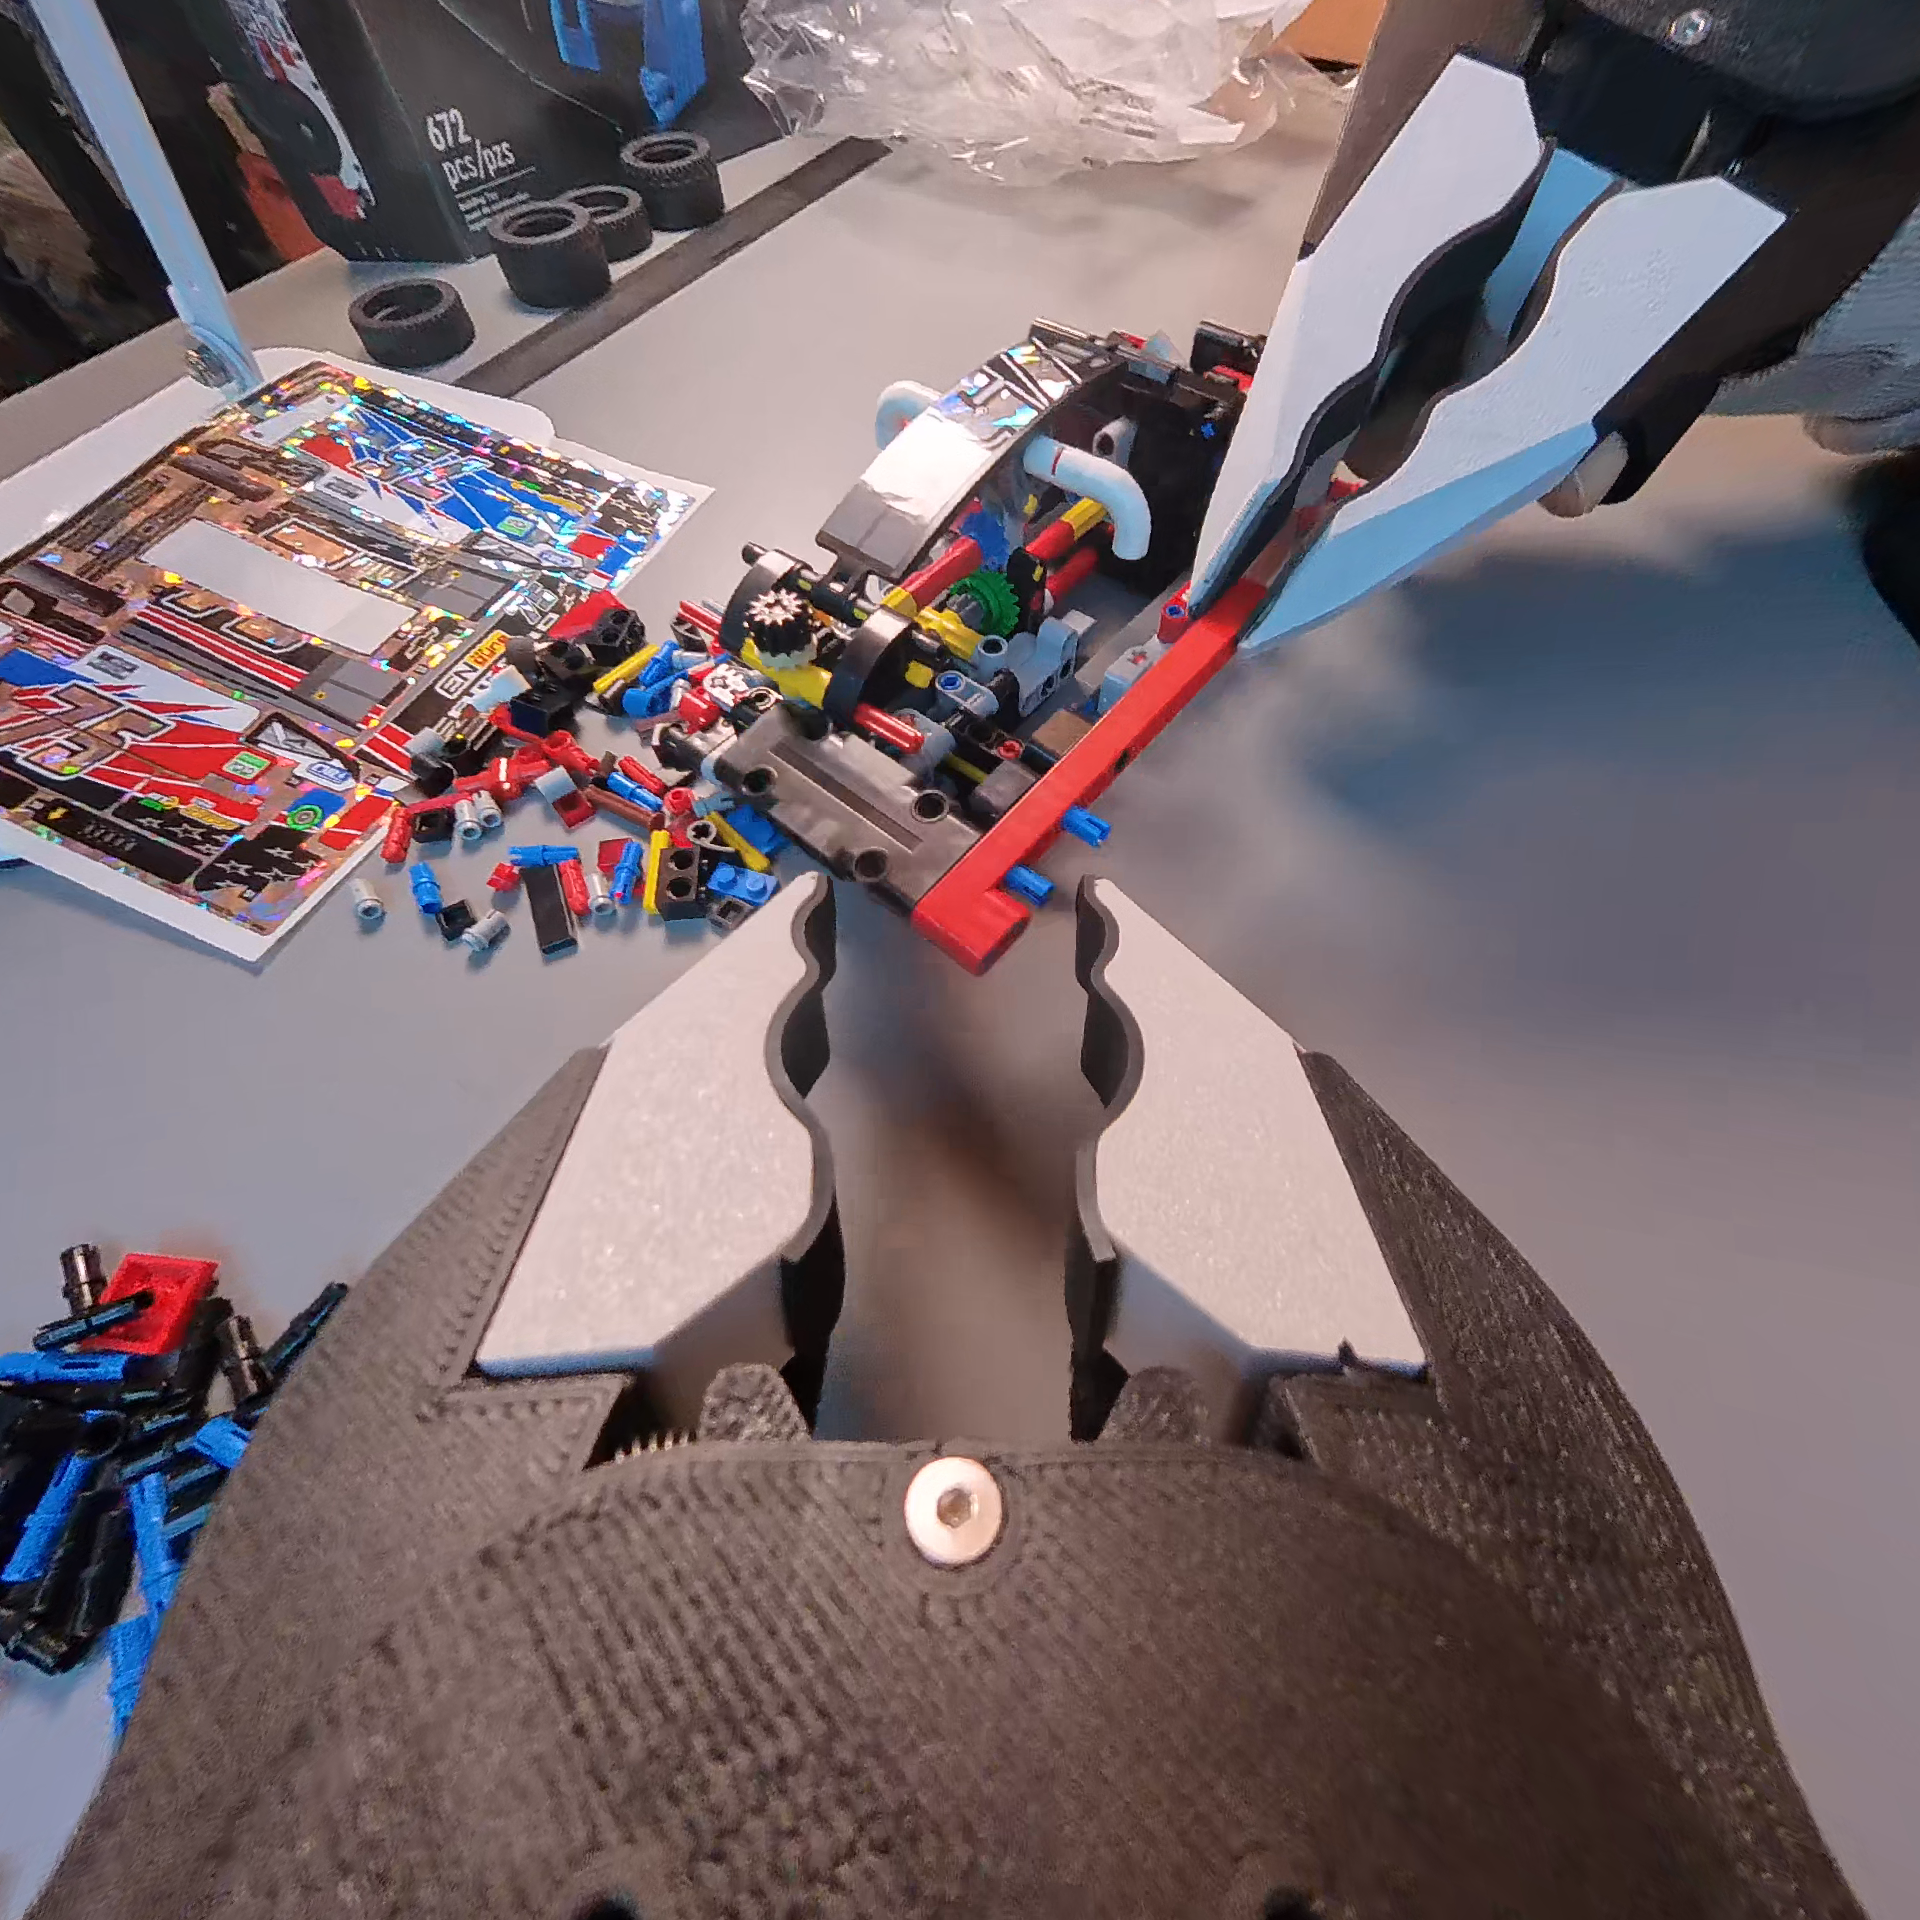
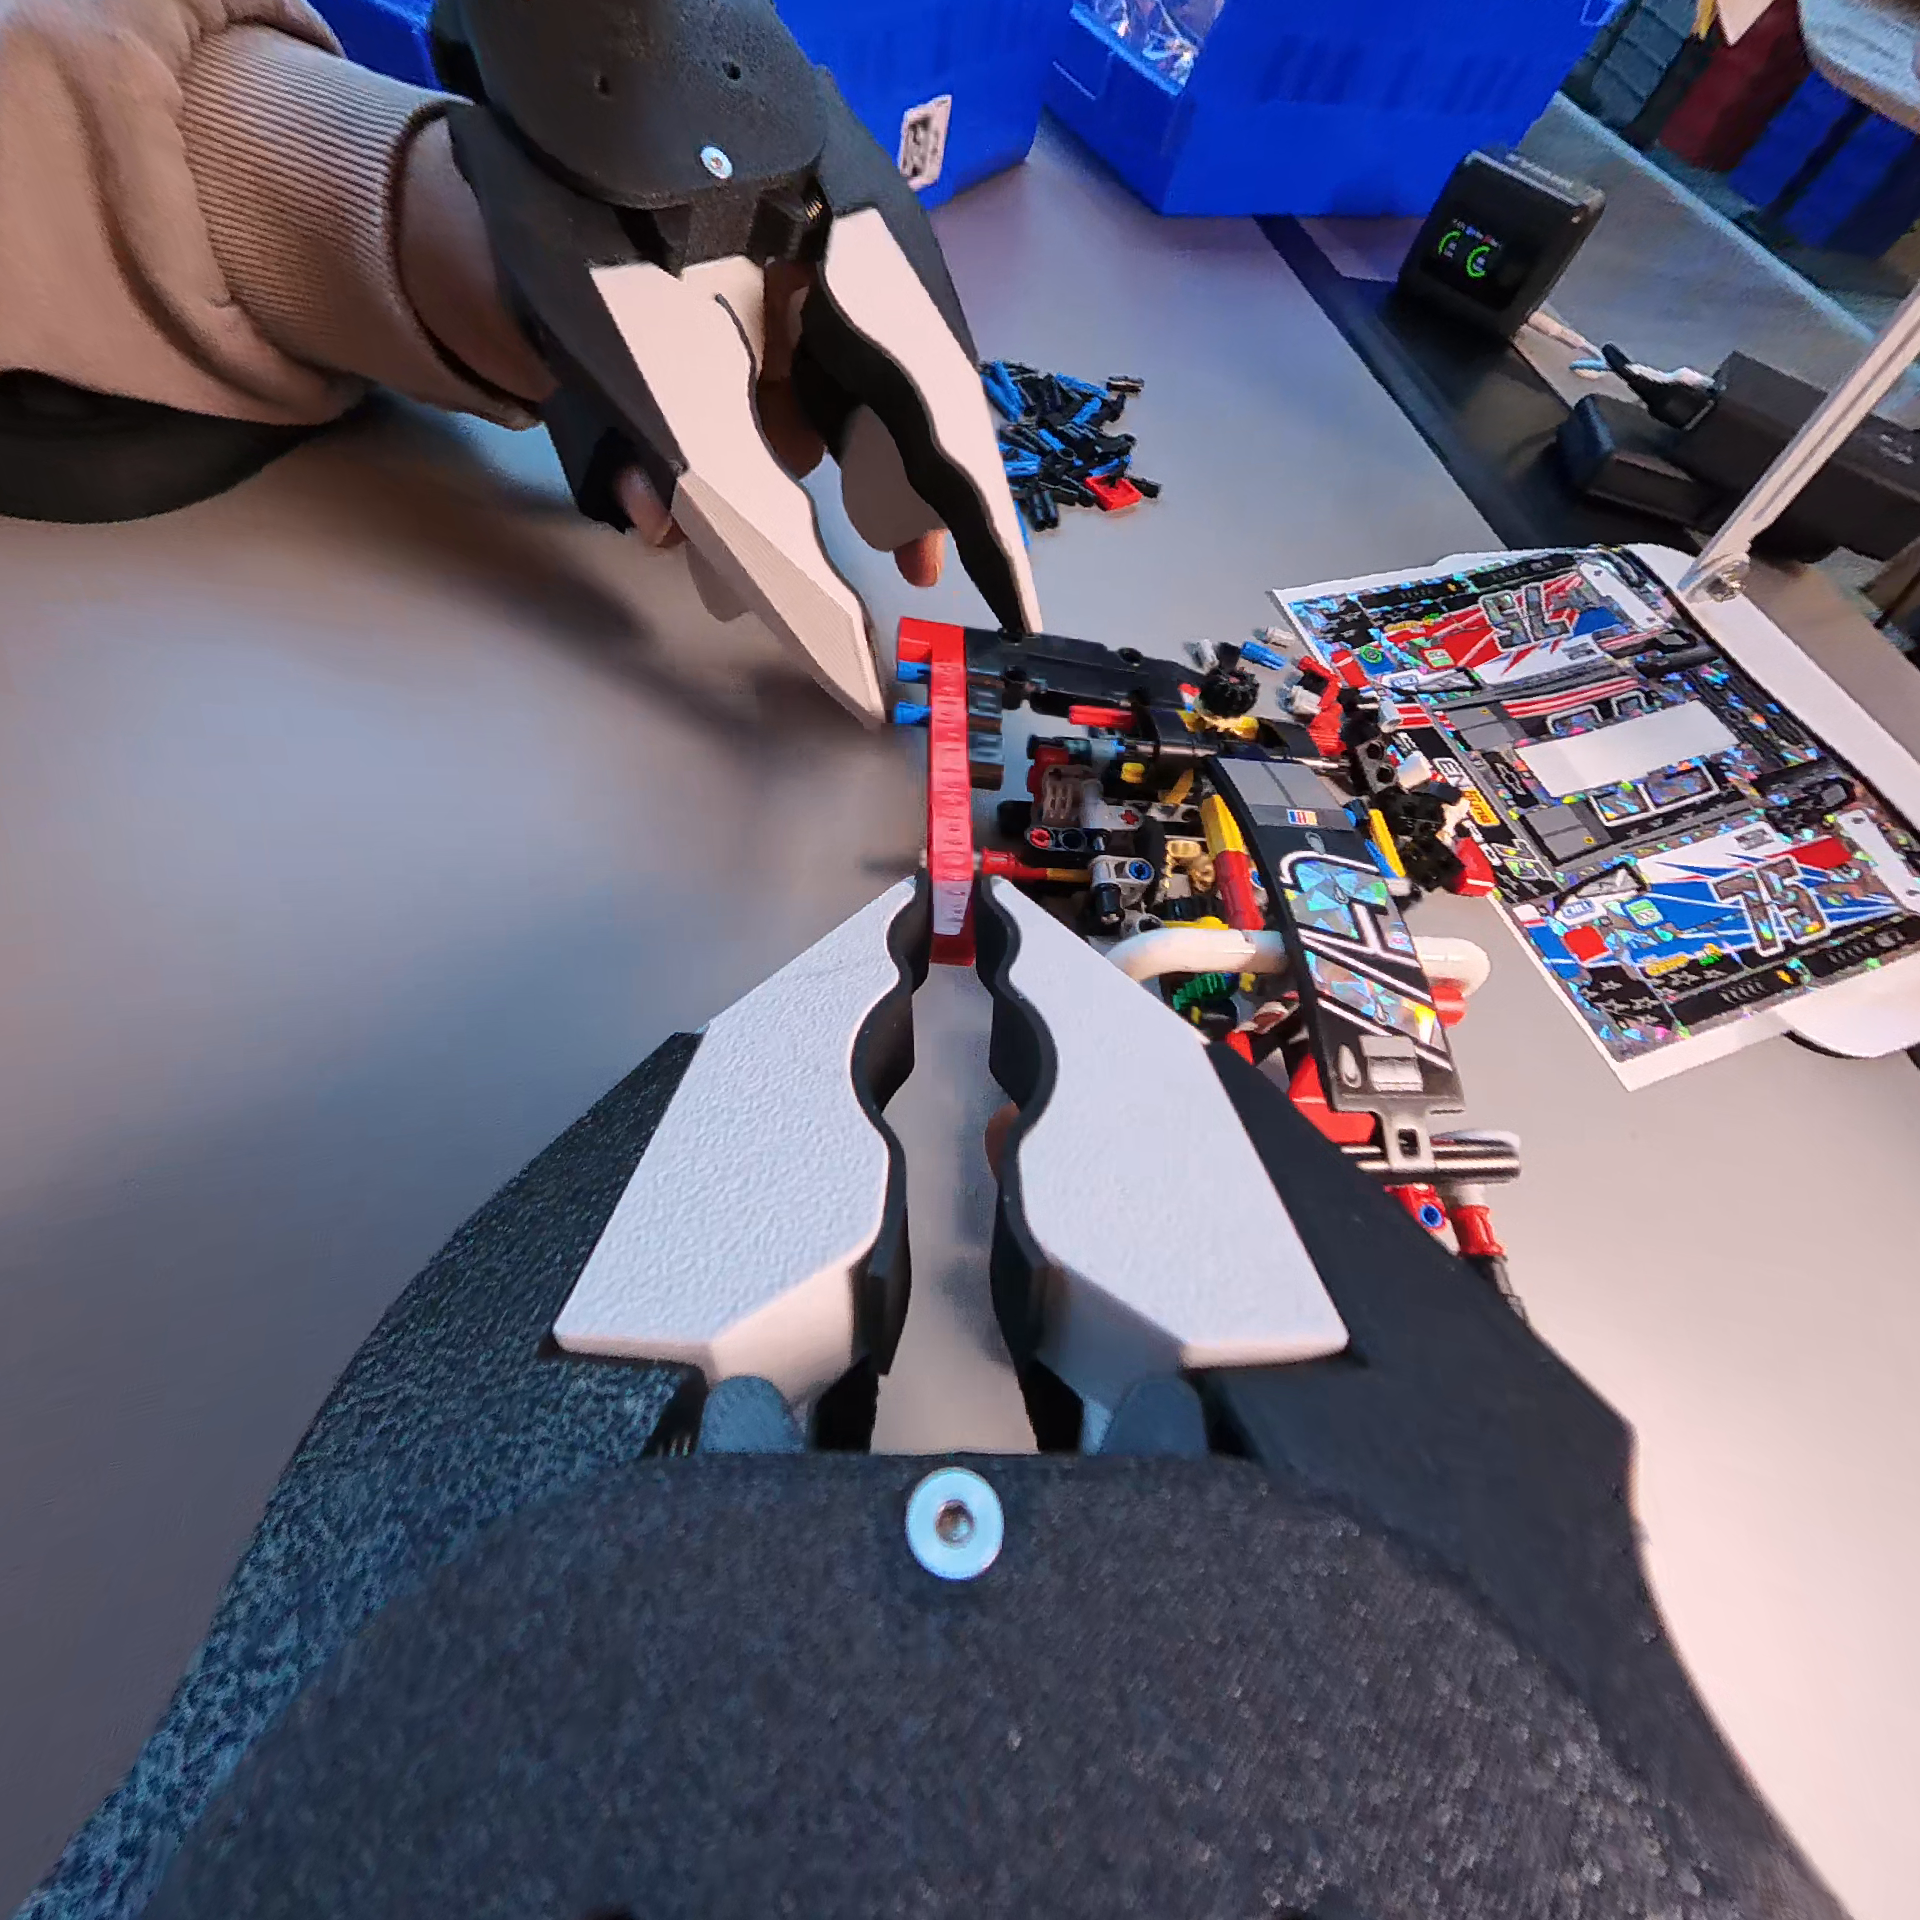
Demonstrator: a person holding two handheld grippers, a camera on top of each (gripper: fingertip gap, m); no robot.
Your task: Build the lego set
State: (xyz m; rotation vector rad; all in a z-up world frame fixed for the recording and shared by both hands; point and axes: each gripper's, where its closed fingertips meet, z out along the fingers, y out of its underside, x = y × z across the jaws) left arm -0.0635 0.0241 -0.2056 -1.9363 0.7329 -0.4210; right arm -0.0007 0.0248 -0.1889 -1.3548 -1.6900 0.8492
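Right gripper clamped on the near end of the long red beam that runs along the side of the half-built car, most likely pinning the model so it doesn't slide on the grey table. Left gripper has fingers apart, nothing between them, hovering at the opposite end of the same beam; in the right wrist view one tip looks to touch the black frame beside the red corner, though whether it presses or just sits close is hard to tell at that angle. Probably lining up to push the beam home on its blue pins, or to seat the next piece. Car sits mid-table, between both tools. Just beyond it, a loose pile of small parts, crowding that side of the car, so any reach from there gets cluttered. Past the pile, a shiny sticker sheet. Farther back, four black tires by the dark box, crumpled clear plastic. A separate heap of blue and black pins lies behind the left gripper.
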